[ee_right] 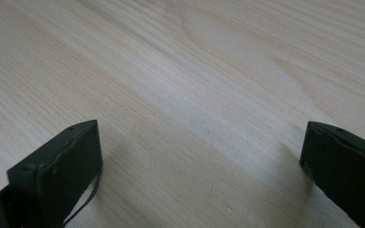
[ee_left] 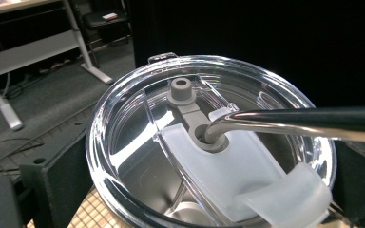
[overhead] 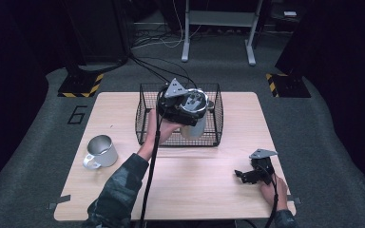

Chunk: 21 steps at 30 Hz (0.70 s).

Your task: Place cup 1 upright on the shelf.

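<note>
A steel tumbler (overhead: 193, 125) with a clear lid (ee_left: 138, 137) and a bent metal straw (ee_left: 290, 121) hangs tilted over the black wire basket (overhead: 142, 128) at the table's far middle. My left gripper (overhead: 183, 111) is shut on the tumbler, with a black finger (ee_left: 47, 185) pressed against each side just below the lid. Near the front right corner, my right gripper (overhead: 240, 175) rests low on the wooden table (ee_right: 195, 71). It stands open, and nothing but bare wood lies between its fingers (ee_right: 62, 166).
A metal mug (overhead: 100, 151) with a white handle stands on the table's left side. The table (overhead: 195, 185) is ringed by grey floor, with desk legs (overhead: 186, 42) and cables behind it.
</note>
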Motion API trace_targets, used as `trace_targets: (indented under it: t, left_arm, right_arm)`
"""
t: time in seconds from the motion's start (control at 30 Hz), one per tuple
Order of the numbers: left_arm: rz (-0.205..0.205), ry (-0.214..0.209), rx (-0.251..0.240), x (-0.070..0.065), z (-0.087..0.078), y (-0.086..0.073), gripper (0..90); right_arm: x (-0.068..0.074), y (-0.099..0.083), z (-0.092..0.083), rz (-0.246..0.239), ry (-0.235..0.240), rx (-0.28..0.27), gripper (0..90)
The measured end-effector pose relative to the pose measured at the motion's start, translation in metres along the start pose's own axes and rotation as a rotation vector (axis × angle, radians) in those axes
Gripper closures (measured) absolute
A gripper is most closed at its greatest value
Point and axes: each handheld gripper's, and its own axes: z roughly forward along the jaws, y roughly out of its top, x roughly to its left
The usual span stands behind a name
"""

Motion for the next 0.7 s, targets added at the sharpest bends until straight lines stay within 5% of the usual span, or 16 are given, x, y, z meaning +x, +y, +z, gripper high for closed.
trace_targets:
  t: [0.7]
  left_arm:
    - [-0.039, 0.084, 0.004, 0.028, 0.024, 0.0, 3.9]
  right_arm:
    - [0.0, 0.0, 0.0, 0.007, -0.004, -0.003, 0.0]
